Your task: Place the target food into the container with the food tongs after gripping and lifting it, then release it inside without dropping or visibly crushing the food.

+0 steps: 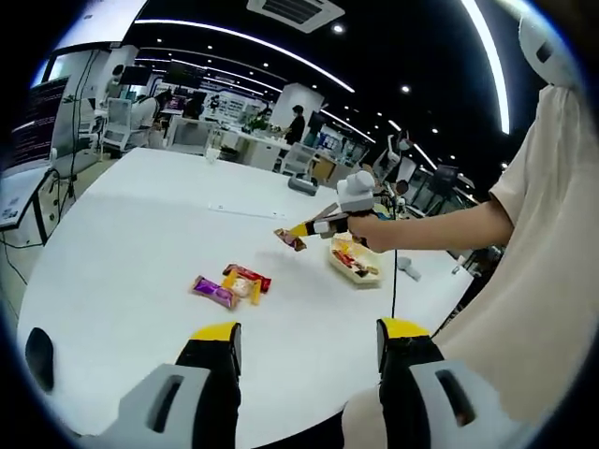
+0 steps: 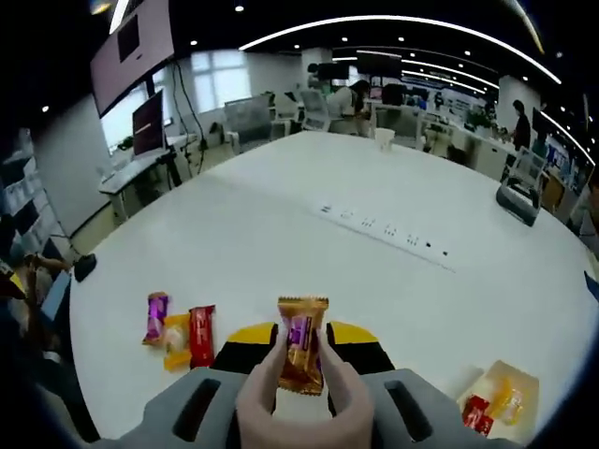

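An orange-brown snack packet (image 2: 301, 348) with a purple label hangs above the white table (image 2: 281, 234), pinched between the beige food tongs (image 2: 281, 398). My right gripper (image 2: 304, 335) is shut on those tongs. In the left gripper view the right gripper (image 1: 318, 226) holds the packet (image 1: 290, 239) just left of the shallow cream container (image 1: 356, 262), which has red and yellow packets in it. The container (image 2: 505, 398) lies low right in the right gripper view. My left gripper (image 1: 309, 341) stands open and empty over the table's near edge.
A purple packet (image 1: 213, 292), a yellow one (image 1: 241, 288) and a red one (image 1: 248, 276) lie loose on the table. A power strip (image 2: 384, 229) runs across the table's middle. A person's arm (image 1: 440, 229) reaches in from the right. Desks and people stand beyond the table.
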Tool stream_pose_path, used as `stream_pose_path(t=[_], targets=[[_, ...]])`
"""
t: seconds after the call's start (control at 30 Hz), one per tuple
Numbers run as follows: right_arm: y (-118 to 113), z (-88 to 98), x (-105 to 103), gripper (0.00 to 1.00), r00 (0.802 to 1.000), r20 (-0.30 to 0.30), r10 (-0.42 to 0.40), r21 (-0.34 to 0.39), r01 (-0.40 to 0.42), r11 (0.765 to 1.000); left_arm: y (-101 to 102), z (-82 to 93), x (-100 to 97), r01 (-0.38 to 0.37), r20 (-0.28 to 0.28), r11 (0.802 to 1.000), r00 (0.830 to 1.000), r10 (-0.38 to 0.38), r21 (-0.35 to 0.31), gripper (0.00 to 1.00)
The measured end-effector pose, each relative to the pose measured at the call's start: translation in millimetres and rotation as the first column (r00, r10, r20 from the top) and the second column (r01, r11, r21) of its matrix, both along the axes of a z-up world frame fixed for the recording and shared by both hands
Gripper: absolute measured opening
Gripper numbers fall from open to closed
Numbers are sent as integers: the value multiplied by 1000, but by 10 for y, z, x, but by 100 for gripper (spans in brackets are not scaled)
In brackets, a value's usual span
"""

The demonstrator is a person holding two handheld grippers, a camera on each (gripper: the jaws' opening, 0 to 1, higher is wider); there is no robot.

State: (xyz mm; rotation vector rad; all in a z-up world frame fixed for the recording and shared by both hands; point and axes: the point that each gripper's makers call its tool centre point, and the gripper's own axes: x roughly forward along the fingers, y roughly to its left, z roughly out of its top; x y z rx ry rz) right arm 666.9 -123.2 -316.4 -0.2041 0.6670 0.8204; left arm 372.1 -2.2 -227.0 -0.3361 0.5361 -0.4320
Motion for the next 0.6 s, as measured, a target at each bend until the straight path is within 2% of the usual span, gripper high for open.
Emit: stream_pose_path(t=[0.43,0.6], targets=[[-166,438,28,20,997,74,-28,65,23,998,-186,64,46,48,23,999,999,-48,8,58],[-241,545,21,20,995,92,-42,85,35,996,-254,91,56,62,31,998,998,-63,10,58]])
